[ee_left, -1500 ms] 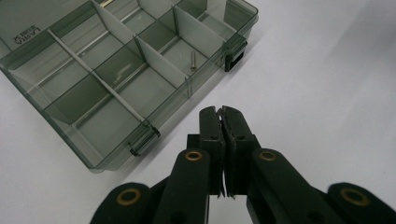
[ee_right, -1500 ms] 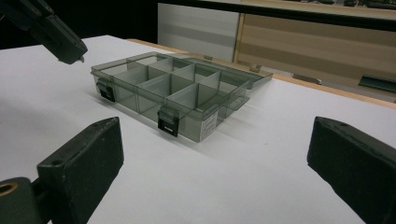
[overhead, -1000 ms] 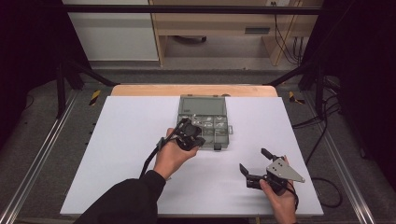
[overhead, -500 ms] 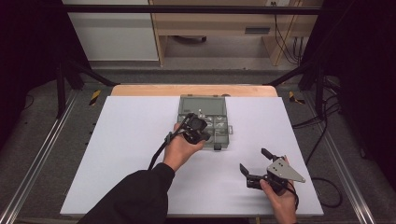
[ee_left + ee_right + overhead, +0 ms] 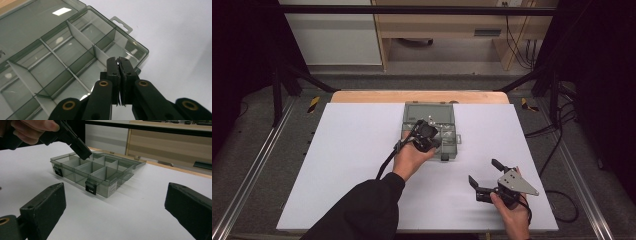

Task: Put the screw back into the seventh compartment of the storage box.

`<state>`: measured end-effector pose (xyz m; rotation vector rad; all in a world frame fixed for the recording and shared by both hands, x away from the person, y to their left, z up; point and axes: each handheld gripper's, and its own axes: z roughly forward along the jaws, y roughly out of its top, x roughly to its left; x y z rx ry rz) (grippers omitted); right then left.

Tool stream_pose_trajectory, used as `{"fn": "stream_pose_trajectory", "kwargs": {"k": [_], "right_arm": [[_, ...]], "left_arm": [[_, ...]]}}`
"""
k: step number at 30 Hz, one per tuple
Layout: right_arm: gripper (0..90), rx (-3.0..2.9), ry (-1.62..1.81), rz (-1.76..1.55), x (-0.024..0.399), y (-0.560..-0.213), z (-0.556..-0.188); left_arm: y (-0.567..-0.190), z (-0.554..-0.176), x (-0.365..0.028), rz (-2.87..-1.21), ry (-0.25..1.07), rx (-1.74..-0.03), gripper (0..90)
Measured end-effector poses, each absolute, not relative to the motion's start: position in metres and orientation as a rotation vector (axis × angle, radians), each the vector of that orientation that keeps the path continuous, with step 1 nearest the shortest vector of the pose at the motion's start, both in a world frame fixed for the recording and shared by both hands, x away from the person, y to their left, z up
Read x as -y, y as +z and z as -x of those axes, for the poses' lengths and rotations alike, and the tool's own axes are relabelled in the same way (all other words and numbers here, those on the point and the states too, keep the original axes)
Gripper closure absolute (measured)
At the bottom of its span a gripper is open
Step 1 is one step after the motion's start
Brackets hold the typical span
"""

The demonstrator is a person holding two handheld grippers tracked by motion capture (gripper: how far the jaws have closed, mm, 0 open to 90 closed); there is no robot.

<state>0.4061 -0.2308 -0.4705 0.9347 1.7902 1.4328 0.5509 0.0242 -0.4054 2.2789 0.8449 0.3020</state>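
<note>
The organizer box [image 5: 431, 131] lay open and looked empty, with the clenched left gripper [image 5: 118, 62] poised over its near compartments, while the right gripper [image 5: 484, 176] waited released nearby.

A white table [image 5: 352, 165] with a wooden strip along its far edge carries one thing: a smoky clear plastic compartment box [image 5: 447, 145], lid open flat behind it. The box lies directly under the left jaws and well ahead of the right jaws.
</note>
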Motion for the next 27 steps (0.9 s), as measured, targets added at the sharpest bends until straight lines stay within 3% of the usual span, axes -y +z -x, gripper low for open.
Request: {"fn": "stream_pose_trajectory", "kwargs": {"k": [10, 19, 27], "right_arm": [[3.5, -1.794, 1.431, -0.935, 0.231, -0.471, -0.406], [3.4, -1.802, 1.425, -0.936, 0.231, -0.471, -0.406], [3.3, -1.800, 1.424, -0.931, 0.230, -0.471, -0.406]], "left_arm": [[-0.413, -0.561, -0.024, -2.268, 0.315, -0.859, 87.4], [-0.396, -0.545, -0.032, -2.198, 0.422, -0.781, 59.4], [-0.384, -0.524, -0.052, -2.211, 0.409, -0.782, 37.1]]}}
